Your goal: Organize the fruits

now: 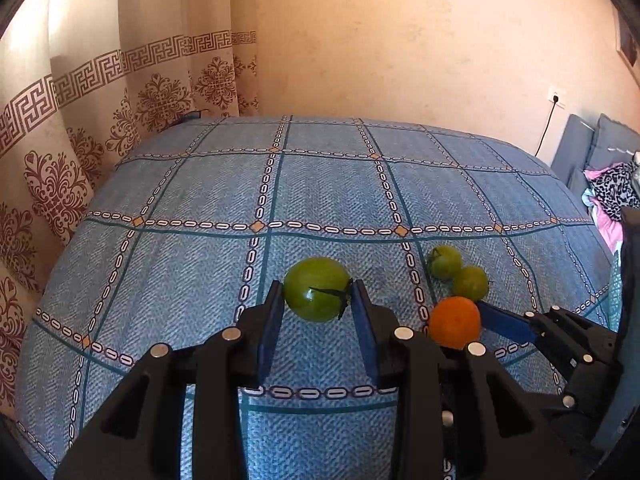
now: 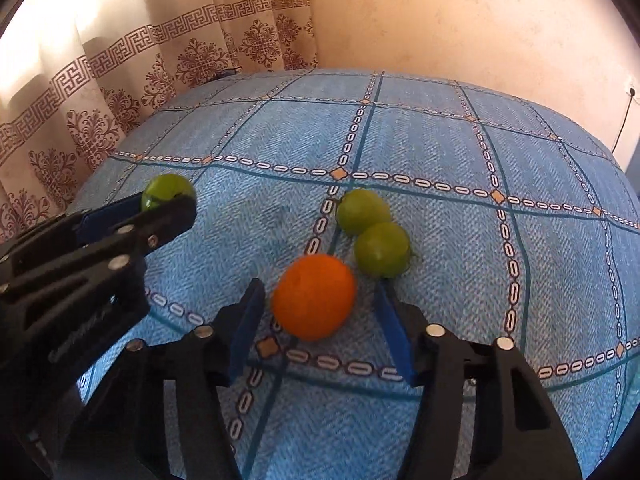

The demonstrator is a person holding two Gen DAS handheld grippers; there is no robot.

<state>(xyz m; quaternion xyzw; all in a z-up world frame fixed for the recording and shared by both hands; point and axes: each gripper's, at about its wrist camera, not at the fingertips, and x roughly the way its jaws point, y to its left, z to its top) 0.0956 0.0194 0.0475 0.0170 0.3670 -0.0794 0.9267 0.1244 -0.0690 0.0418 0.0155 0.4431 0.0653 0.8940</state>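
**Two-handed fruit sorting: left gripper carrying a green tomato, right gripper set around the orange fruit.**

The left gripper (image 1: 317, 294) is clamped on a round, glossy green tomato with a dark dried stem (image 1: 318, 289), its blue pads pressing both flanks; the fruit appears raised clear of the blue checked tablecloth (image 1: 328, 184). The right gripper (image 2: 316, 300) stands part-way open, its blue fingers (image 2: 246, 326) flanking the round orange fruit (image 2: 314, 297) with gaps visible on both sides, so nothing is gripped there. Two smaller green tomatoes (image 2: 372, 232) lie touching each other just beyond the orange fruit. Judged step: pick-up of the orange fruit, separating it from the greens. The next move calls for narrowing the fingers squarely onto it without nudging the nearer green tomato.
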